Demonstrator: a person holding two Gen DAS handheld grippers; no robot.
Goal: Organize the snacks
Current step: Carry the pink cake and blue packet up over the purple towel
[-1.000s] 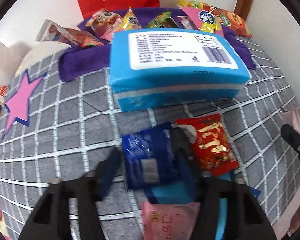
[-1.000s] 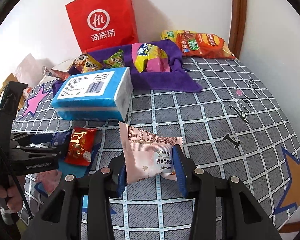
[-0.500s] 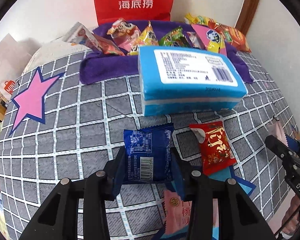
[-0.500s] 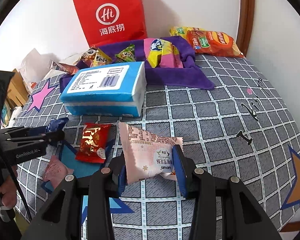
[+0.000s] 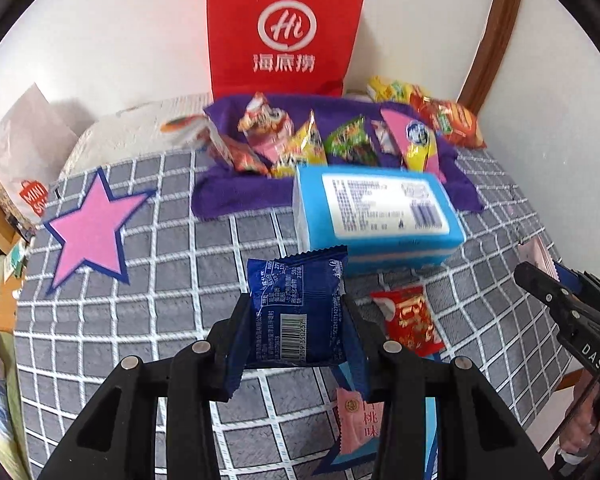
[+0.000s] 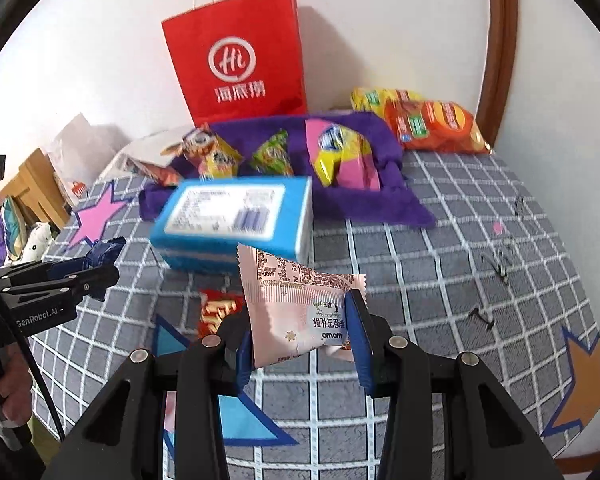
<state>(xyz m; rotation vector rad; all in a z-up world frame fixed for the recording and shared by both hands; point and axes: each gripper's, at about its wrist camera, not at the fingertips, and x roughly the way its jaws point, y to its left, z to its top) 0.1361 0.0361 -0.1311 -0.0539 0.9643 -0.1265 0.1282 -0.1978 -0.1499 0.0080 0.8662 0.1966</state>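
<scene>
Left gripper (image 5: 296, 320): jaws have just been closing and now pinch the dark blue snack packet (image 5: 296, 308) by its two side edges. Packet stands upright between the pads, long axis running away from the jaws, crimped top edge farthest out, barcode face toward the camera.

Right gripper (image 6: 300, 332): jaws nearly shut, clamped on the pink snack packet (image 6: 296, 304). Its long axis slants from the jaws up and to the left; printed table at the far end, "omom" readable upside down by the right pad.

Clearance: bare checked bedspread (image 5: 160, 280) left of the left jaws; wide bare stretch right of the right jaws. Ahead of both, the blue tissue pack (image 5: 376, 216) lies crosswise, white label up. Beyond it, snacks on a purple cloth (image 6: 364, 200), then the red paper bag (image 6: 240, 64) marked "Hi" and 海底捞 against the wall. Red packet (image 5: 408, 320) lies just right of the left jaws.
</scene>
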